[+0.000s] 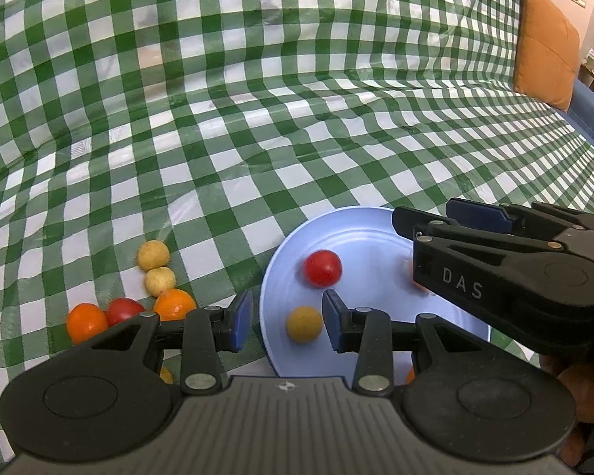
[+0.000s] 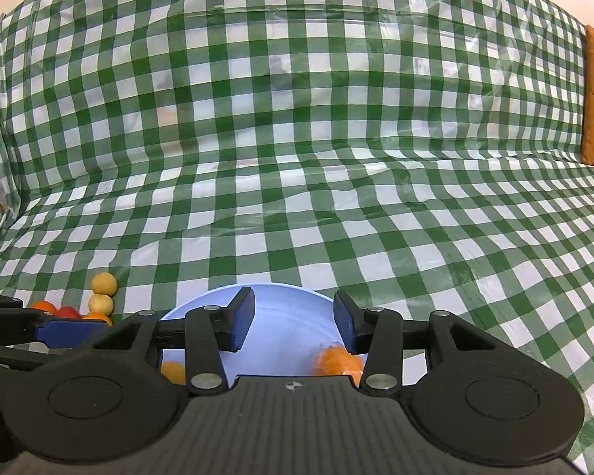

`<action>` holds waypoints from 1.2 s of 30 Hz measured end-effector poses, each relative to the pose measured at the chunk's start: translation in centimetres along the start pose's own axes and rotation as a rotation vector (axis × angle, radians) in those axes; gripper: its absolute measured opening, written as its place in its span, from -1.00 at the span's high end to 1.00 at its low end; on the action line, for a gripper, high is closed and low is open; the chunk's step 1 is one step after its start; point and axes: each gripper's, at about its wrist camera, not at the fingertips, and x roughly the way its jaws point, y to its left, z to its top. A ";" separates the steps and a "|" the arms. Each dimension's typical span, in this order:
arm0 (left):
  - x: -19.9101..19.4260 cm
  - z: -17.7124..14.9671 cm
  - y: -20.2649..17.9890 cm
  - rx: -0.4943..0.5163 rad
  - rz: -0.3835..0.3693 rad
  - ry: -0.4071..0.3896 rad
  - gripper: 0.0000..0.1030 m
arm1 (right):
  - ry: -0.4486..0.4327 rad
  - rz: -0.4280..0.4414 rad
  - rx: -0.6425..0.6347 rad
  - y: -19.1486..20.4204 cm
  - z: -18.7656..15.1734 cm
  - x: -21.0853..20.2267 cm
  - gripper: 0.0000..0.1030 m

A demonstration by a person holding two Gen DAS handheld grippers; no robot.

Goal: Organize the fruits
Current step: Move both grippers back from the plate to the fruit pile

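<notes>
Green-and-white checked plastic cloth [image 1: 297,118] carries a pale-blue round plate [image 1: 360,229]. Right gripper [image 2: 293,318], jaws released, empty; blurred orange fruit [image 2: 336,360] at the plate's near-right rim may roll off. Left gripper [image 1: 287,318] unclenched, empty.

Lying at lower left: two pale yellow balls [image 1: 153,254], two orange fruits [image 1: 87,321], one red fruit [image 1: 123,310]; one round light-blue plate [image 1: 360,229] is holding three.

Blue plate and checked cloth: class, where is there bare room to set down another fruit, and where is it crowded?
Free: the checked cloth beyond the blue plate, back to the orange cushion, and the plate's far half. Crowded: the fruit cluster left of the plate, and the plate's near side, with the red fruit, yellow fruit and both claws.
</notes>
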 end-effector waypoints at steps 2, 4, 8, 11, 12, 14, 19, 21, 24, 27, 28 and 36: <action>-0.1 0.0 0.2 -0.005 0.004 -0.003 0.17 | 0.000 0.006 0.002 0.2 0.1 0.0 0.10; -0.2 -0.1 0.5 -0.009 0.010 -0.005 0.17 | -0.003 0.011 0.001 0.4 0.1 0.0 0.10; -0.6 -0.1 1.0 -0.019 0.020 -0.011 0.17 | -0.006 0.020 -0.002 1.1 0.2 -0.1 0.06; -0.8 -0.2 1.5 -0.028 0.027 -0.015 0.17 | -0.007 0.027 -0.006 1.7 0.2 -0.1 0.06; -0.9 -0.2 1.6 -0.031 0.029 -0.017 0.17 | -0.007 0.029 -0.007 1.9 0.2 0.0 0.06; -1.1 -0.2 2.0 -0.037 0.035 -0.019 0.17 | -0.008 0.034 -0.009 2.3 0.2 0.0 0.05; -1.5 -0.3 2.9 -0.050 0.049 -0.024 0.17 | -0.009 0.040 -0.009 3.2 0.3 0.1 0.05; -1.6 -0.4 3.3 -0.058 0.054 -0.025 0.17 | -0.009 0.043 -0.010 3.5 0.3 0.2 0.05; -1.8 -0.5 3.9 -0.070 0.061 -0.025 0.17 | -0.011 0.046 -0.012 4.0 0.3 0.2 0.05; -2.0 -0.6 4.6 -0.081 0.070 -0.028 0.17 | -0.015 0.047 -0.011 4.4 0.2 0.2 0.05; -2.0 -0.6 4.8 -0.086 0.073 -0.028 0.17 | -0.014 0.048 -0.011 4.5 0.2 0.2 0.05; -2.3 -0.8 6.9 -0.130 0.107 -0.029 0.19 | -0.013 0.056 -0.014 5.6 0.1 0.5 0.05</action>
